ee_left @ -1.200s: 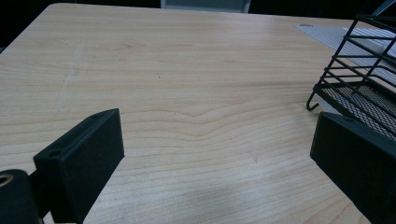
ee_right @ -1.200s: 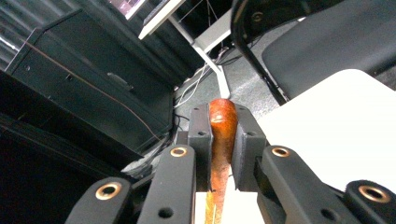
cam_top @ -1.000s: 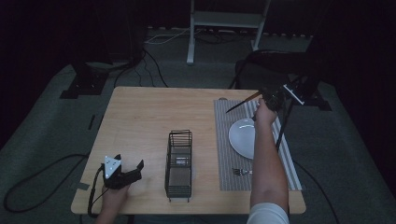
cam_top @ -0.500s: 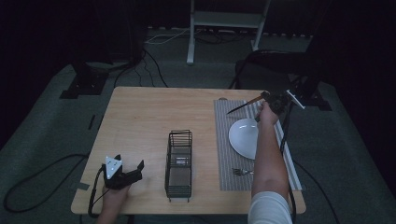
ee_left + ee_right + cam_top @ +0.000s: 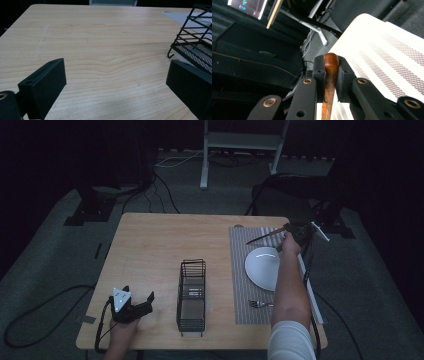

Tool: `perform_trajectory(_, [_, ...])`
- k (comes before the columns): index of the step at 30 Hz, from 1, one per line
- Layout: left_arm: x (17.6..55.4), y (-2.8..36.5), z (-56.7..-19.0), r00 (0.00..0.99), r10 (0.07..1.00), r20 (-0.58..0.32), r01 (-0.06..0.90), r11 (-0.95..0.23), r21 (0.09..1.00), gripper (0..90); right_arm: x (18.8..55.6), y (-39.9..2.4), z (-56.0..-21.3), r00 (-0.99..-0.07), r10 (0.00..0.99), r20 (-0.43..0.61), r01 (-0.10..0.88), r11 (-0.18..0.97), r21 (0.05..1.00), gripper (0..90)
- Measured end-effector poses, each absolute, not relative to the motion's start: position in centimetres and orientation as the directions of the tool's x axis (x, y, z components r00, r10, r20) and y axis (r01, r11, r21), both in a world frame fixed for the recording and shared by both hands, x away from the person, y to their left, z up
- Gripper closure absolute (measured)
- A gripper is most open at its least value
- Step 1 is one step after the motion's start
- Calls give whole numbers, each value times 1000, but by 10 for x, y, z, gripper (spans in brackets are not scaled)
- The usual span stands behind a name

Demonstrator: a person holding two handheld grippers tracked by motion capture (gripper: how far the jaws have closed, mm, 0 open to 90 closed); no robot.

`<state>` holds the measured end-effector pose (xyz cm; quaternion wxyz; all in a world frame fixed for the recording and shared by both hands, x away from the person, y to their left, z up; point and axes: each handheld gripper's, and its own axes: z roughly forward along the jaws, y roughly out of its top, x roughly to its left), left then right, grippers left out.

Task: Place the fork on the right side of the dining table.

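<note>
From the high view, my right gripper [image 5: 289, 234] holds a wooden-handled knife [image 5: 264, 237] over the striped mat [image 5: 240, 270], beyond the plate [image 5: 262, 268]; light, stiff, smooth wood. My left gripper [image 5: 137, 304] rests open. In the right gripper view, the jaws clamp the handle [image 5: 330, 72] by its rounded end.

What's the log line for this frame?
right gripper: shut on wooden-handled utensil | above placemat far edge | left gripper: open, idle

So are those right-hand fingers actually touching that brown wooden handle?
Touching. In the right gripper view, the fingers press against both sides of the handle, with no gap showing.
</note>
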<state>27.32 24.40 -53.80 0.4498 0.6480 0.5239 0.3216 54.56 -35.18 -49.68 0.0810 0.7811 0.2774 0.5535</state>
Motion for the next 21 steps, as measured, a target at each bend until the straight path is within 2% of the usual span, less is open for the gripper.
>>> perform_trajectory(9, [273, 244, -538, 246, 968, -52, 388, -49, 920, 28, 548, -360, -508, 307, 453, 837, 336, -875, 350, 796])
perform_trajectory(15, [274, 243, -538, 246, 968, -48, 392, -54, 919, 28, 549, -364, -516, 345, 442, 828, 343, -881, 326, 784])
perform_trajectory(21, [274, 242, -538, 236, 971, -48, 390, -50, 919, 27, 559, -361, -513, 370, 575, 730, 424, -803, 418, 735])
